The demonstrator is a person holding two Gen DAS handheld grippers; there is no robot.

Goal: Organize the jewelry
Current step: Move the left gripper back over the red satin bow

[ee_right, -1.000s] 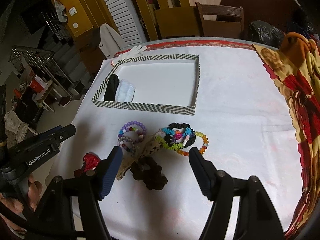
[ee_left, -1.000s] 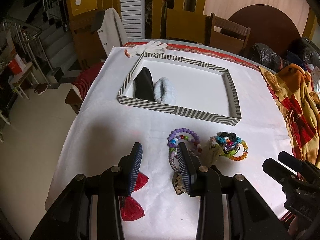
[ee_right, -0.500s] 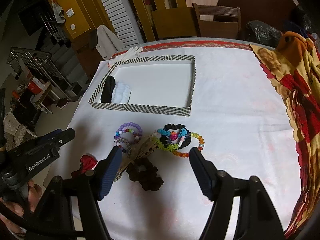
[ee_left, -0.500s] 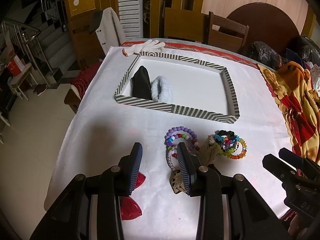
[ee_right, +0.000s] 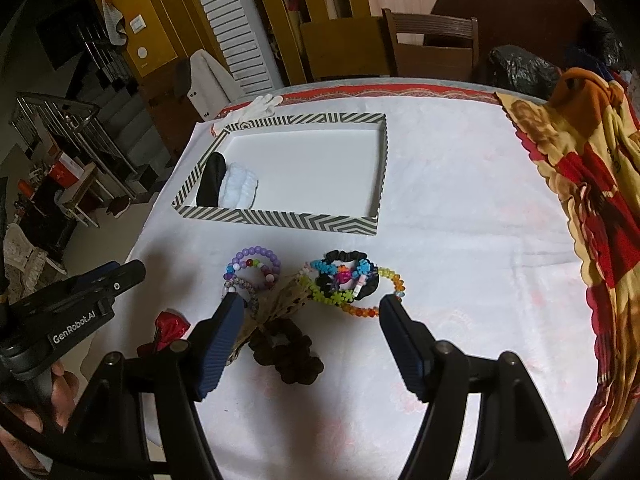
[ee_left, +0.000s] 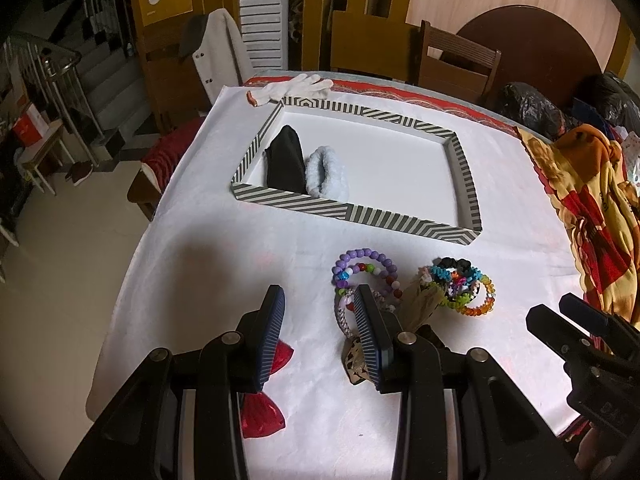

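Both grippers hover near edge, nothing held: left gripper (ee_left: 320,328) jaws apart, right gripper (ee_right: 310,334) jaws wide. Bracelets (ee_right: 256,268) & scrunchies (ee_right: 288,354) lie loose in front of striped tray (ee_right: 280,218). Looks like pick-up stage; next move prob needs descent onto one piece.

We hold the left gripper (ee_left: 320,300) at lower centre of its frame, jaws parted, nothing between them. Our right gripper (ee_right: 310,308) sits lower centre, jaws wide apart, empty. Our left hand (ee_right: 36,408) grips its handle at lower left.
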